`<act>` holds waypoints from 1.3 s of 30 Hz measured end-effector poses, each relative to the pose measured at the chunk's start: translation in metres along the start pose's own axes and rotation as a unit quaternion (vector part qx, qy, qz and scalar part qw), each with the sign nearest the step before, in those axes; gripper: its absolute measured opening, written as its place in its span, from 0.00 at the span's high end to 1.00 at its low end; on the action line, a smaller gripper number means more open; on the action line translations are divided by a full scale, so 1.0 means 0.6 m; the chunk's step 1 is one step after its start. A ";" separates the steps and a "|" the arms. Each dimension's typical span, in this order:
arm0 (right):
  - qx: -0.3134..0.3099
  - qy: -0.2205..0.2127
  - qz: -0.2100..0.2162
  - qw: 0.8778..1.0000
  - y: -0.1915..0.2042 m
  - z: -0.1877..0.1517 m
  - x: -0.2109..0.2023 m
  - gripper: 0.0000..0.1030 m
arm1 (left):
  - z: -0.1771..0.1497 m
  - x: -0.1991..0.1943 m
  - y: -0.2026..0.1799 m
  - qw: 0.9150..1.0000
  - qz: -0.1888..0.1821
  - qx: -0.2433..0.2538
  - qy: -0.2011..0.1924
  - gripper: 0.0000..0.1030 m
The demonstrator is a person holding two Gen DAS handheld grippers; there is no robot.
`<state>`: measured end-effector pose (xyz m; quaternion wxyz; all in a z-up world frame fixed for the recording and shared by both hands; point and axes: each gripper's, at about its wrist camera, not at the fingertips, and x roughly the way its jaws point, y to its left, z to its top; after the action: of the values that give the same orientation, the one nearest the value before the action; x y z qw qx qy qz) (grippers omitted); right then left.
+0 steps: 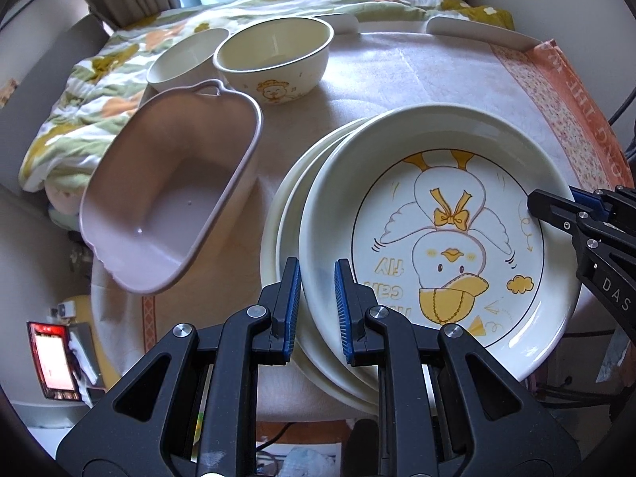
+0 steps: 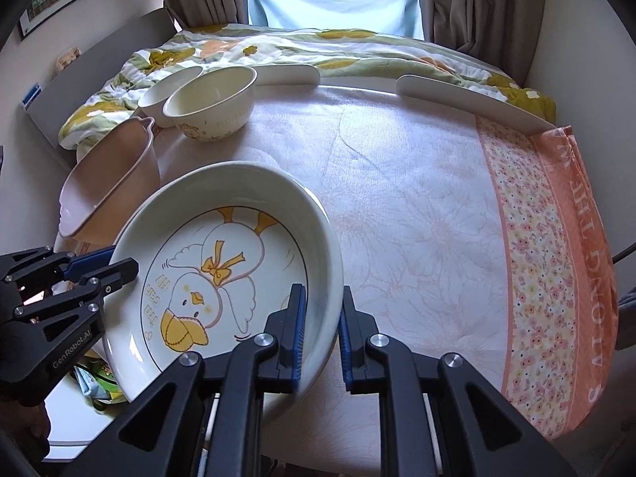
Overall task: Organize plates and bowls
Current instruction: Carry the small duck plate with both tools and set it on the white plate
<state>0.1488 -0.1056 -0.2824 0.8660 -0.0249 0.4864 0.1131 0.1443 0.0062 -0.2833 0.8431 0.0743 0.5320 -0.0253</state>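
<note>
Plates with a duck print are sitting stacked at the table edge, the top one being pinched at opposite rims by the left tongs and right tongs, both clenched on it. Risk is judged as slippage, since each narrow rim grip is bearing on glazed ware, and uneven lifting could tilt it off the edge. Legible writing: "GenRobot.AI" and "DAS" on the tongs, "THE" on the cloth.

Three stacked plates, two bowls, one pink basin, two tools.
</note>
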 end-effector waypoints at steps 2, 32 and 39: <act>-0.005 0.001 -0.006 1.000 0.002 0.001 0.000 0.86 | 0.000 0.000 -0.001 1.000 0.001 0.000 0.001 0.85; -0.013 0.026 -0.022 0.999 0.013 0.016 0.010 0.86 | 0.008 -0.005 -0.011 0.999 0.039 0.019 0.018 0.85; -0.016 0.032 -0.018 0.999 0.017 0.014 0.015 0.86 | 0.003 -0.006 -0.011 0.998 0.056 0.026 0.010 0.85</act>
<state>0.1582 -0.0929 -0.2850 0.8516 -0.0512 0.5112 0.1046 0.1436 -0.0005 -0.2797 0.8355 0.1259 0.5348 0.0093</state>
